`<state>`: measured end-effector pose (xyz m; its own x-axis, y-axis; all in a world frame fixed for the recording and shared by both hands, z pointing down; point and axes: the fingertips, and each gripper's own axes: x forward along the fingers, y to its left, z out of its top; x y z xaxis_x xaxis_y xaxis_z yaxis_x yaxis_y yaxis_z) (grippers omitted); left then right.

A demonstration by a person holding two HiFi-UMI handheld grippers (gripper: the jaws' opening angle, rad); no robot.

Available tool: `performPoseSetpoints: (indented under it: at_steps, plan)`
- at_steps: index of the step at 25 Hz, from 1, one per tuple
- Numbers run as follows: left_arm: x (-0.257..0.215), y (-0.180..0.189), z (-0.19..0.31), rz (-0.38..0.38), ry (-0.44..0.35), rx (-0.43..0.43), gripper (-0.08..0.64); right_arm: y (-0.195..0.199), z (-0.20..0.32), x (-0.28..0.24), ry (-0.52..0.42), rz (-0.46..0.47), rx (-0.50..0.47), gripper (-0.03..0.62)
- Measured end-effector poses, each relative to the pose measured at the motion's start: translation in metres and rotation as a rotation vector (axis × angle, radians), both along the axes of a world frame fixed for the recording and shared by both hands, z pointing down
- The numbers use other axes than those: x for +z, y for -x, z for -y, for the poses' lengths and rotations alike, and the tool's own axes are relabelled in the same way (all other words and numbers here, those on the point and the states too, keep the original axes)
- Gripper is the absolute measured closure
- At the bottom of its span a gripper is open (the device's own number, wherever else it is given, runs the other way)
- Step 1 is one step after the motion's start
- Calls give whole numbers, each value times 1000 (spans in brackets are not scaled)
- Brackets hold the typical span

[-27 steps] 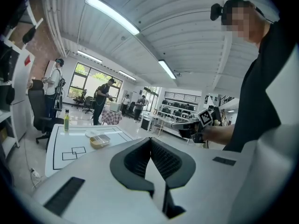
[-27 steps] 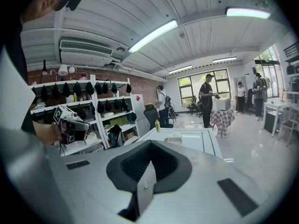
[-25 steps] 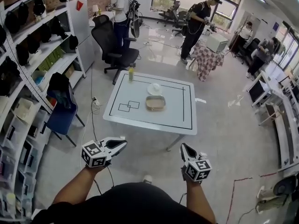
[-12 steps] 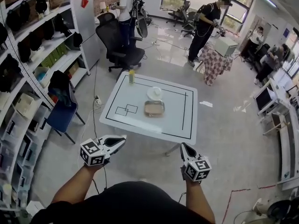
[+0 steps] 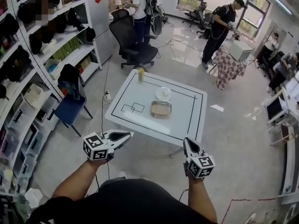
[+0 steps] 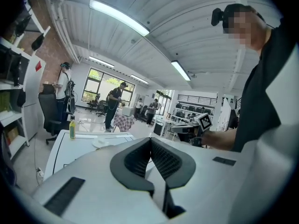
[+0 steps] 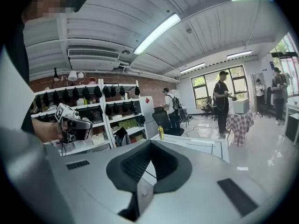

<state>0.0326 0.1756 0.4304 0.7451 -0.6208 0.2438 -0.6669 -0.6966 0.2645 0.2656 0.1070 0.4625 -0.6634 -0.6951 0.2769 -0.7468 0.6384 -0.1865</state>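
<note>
My left gripper (image 5: 127, 135) is shut and holds nothing, raised in front of me over the floor. My right gripper (image 5: 186, 142) is likewise shut and empty, level with it. Both point toward a white table (image 5: 187, 123) with black lines, a short way ahead. On it stand a yellow bottle (image 5: 140, 73), a white dish (image 5: 163, 93) and a tan tray (image 5: 161, 108). In the left gripper view the jaws (image 6: 150, 140) meet at their tips, with the bottle (image 6: 72, 127) beyond. The right gripper view shows its jaws (image 7: 149, 143) closed too, and the bottle (image 7: 160, 132) behind.
Shelves (image 5: 32, 64) with dark bags line the left wall. A blue chair (image 5: 70, 107) stands near them, a black office chair (image 5: 133, 43) beyond the table. Several people (image 5: 219, 24) stand farther back near a cloth-covered table (image 5: 229, 64).
The table has drawn closer and shifted right in the head view. Both grippers have stayed shut and kept their pose in front of me.
</note>
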Motion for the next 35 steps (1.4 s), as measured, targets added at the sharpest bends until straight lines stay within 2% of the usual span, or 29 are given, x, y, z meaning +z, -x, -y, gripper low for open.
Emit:
performPoseSetpoints:
  at_steps: [8,15,19,28,35]
  plan:
    - [14,-3,22,7,0,6,538,1,8,24,37,-1,8,580]
    - [22,3,71,-22,-1,53,538,2,37,30,56,-39,54,578]
    - [17,24,106,-34,2,82,538,26,68,25,45,-57,62,580]
    - [5,91,203,-54,-13,83,538,80,146,17,33,-79,94,579]
    - [19,119,258,-66,15,149,538,112,188,16,47,-99,147,580]
